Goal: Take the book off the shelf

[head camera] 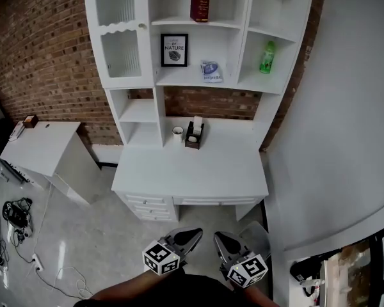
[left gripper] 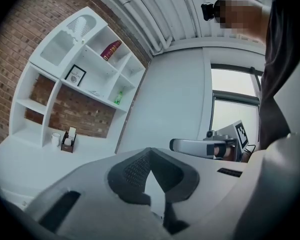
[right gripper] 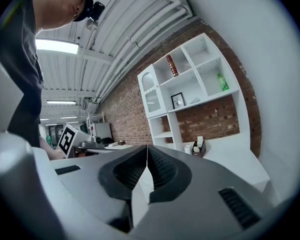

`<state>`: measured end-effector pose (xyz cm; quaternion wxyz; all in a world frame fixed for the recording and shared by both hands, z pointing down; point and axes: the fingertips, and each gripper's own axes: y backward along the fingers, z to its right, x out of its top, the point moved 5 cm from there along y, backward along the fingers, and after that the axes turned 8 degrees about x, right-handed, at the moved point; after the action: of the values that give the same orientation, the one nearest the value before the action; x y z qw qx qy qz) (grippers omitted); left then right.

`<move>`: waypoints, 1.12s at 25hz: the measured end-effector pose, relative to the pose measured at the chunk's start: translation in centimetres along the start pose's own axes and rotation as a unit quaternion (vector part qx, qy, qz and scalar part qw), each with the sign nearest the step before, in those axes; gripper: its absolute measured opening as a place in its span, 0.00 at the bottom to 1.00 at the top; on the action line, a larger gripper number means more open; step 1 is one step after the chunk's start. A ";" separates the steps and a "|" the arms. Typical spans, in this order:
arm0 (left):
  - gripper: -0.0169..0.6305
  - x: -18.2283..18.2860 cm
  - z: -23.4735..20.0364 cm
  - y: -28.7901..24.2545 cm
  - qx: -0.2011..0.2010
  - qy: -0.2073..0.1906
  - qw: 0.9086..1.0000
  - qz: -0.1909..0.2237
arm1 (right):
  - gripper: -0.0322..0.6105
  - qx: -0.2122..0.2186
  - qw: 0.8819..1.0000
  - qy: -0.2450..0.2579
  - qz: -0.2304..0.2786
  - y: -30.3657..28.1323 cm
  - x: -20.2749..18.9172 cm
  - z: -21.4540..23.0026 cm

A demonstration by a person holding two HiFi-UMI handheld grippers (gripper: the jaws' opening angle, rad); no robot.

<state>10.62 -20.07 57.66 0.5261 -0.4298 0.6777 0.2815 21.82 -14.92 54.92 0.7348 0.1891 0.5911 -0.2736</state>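
L gripper point(head camera: 193, 235), R gripper point(head camera: 223, 238) closed, empty, red book point(head camera: 200, 0) upright on shelf point(head camera: 173, 22)

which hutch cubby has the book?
Top centre cubby, directly above the framed print: the dark red book stands upright there. The green bottle sits lower, further right.

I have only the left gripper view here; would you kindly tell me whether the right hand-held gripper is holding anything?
Observer: No. In the right gripper view, the right hand-held gripper has its jaws together with nothing between them.
Operator: Thank you. Is there any trip hazard down below?
Observer: Yes. The head view shows cables lying on the floor, well to the left of the desk.
Operator: And what is under the desk top?
Observer: The head view shows drawers at its front left.
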 end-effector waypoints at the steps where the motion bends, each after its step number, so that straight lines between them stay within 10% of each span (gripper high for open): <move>1: 0.04 0.4 -0.9 -0.6 -0.003 -0.001 1.000 0.001 | 0.08 -0.003 1.000 0.001 0.000 -0.8 0.2 0.7; 28: 0.04 17.2 -29.8 -6.6 -0.023 -0.068 0.997 0.040 | 0.08 0.023 0.997 0.075 0.006 -30.5 10.1 13.1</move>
<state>1.10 -52.92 50.30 0.5491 -0.3944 0.6504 0.3464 14.29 -48.29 49.50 0.6857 0.2294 0.6369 -0.2675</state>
